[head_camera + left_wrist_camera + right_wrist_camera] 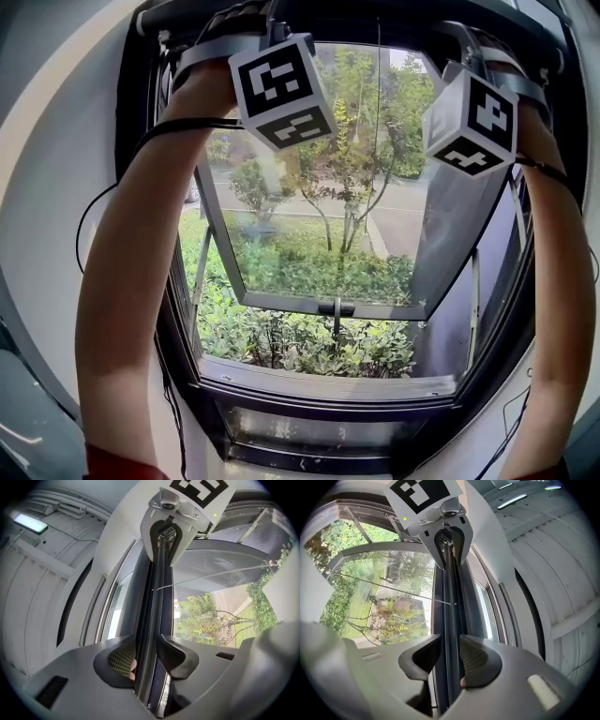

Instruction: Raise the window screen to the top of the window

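Dark slim metal rail of the window screen (152, 616) sits at the window's top edge and runs mid-frame in both gripper views. Left gripper (145, 654) and right gripper (450, 654): fingers narrowly parted either side of the rail, not clamping. Raise looks finished. Next, back both grippers off without dragging the rail down.

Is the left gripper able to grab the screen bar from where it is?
Probably yes. The left gripper has the screen bar right between its jaws, which stand apart on either side, so closing them should catch it.
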### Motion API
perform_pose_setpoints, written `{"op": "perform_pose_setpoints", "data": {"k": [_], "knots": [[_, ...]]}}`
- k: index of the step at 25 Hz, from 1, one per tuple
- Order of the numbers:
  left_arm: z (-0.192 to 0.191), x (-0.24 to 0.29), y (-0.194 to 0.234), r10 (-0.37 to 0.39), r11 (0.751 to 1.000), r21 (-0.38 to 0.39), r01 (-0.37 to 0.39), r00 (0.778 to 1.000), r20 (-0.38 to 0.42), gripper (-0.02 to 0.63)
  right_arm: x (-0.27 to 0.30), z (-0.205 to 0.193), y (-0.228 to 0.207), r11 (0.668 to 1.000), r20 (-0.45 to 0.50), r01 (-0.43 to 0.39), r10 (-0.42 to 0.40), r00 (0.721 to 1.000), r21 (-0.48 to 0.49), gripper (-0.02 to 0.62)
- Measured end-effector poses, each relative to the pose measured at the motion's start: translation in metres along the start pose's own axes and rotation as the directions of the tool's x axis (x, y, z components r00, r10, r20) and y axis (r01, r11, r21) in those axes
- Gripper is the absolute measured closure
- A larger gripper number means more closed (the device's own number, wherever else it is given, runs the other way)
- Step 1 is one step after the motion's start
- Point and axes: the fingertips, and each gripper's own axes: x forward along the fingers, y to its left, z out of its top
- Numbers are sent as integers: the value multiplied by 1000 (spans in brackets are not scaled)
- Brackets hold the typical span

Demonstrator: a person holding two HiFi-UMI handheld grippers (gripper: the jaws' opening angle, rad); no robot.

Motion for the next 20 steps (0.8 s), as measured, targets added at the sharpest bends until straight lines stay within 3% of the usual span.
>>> {"op": "perform_pose_setpoints", "data": {"k": [9,13,15,20], "knots": [[8,-37,-16,-13,999,-47,16,998,59,474,-28,-2,21,996,47,-5,1,999,89,462],[13,-54,-21,2,994,-111,7,996,85,474,-45,-6,29,984,70,3,-15,997,176,462],[7,-61,-26,12,995,-101,-5,997,73,474,-54,-7,34,976,84,10,-29,996,216,462],[3,-84,-51,-20,991,-133,32,996,88,474,-77,-8,63,973,99,-8,-16,995,229,462]]}}
